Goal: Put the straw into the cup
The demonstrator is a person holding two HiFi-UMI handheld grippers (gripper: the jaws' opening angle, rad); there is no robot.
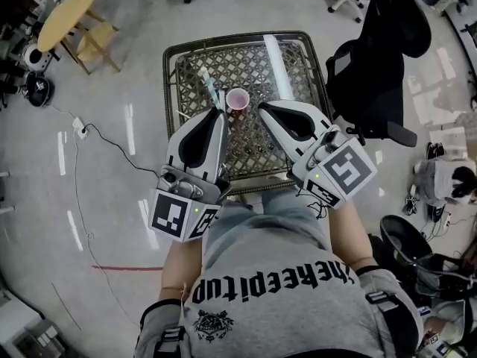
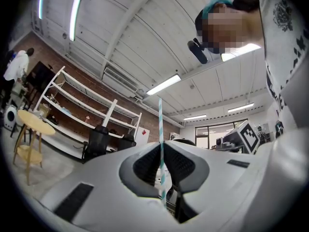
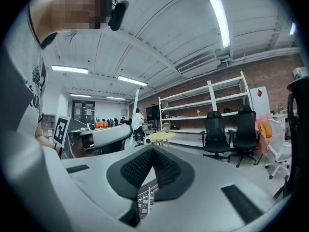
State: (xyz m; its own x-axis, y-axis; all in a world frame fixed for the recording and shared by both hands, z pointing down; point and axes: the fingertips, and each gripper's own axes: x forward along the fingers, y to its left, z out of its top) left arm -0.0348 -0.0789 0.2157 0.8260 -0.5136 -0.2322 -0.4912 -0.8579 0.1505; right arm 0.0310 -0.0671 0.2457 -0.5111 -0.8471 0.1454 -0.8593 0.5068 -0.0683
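- At far left, the left hand-held gripper (image 2: 161,146) pinches the striped straw (image 2: 161,124), which rises past its jaws. If the straw comes in slanted, it may catch the rim and topple the light cup (image 1: 237,99).
- Just right, the cup stands on the lattice surface (image 1: 253,66), and the straw is beside it, not inside.
- Rightmost, the right hand-held gripper (image 3: 152,151) is closed and empty.

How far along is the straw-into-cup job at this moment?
Done: the straw is off the table, clamped in the shut left tool. In hand: it is held up beside the pink cup, which stands upright on the lattice table. Left: lowering the straw into the cup; none of it is inside yet. The right tool is shut and empty.
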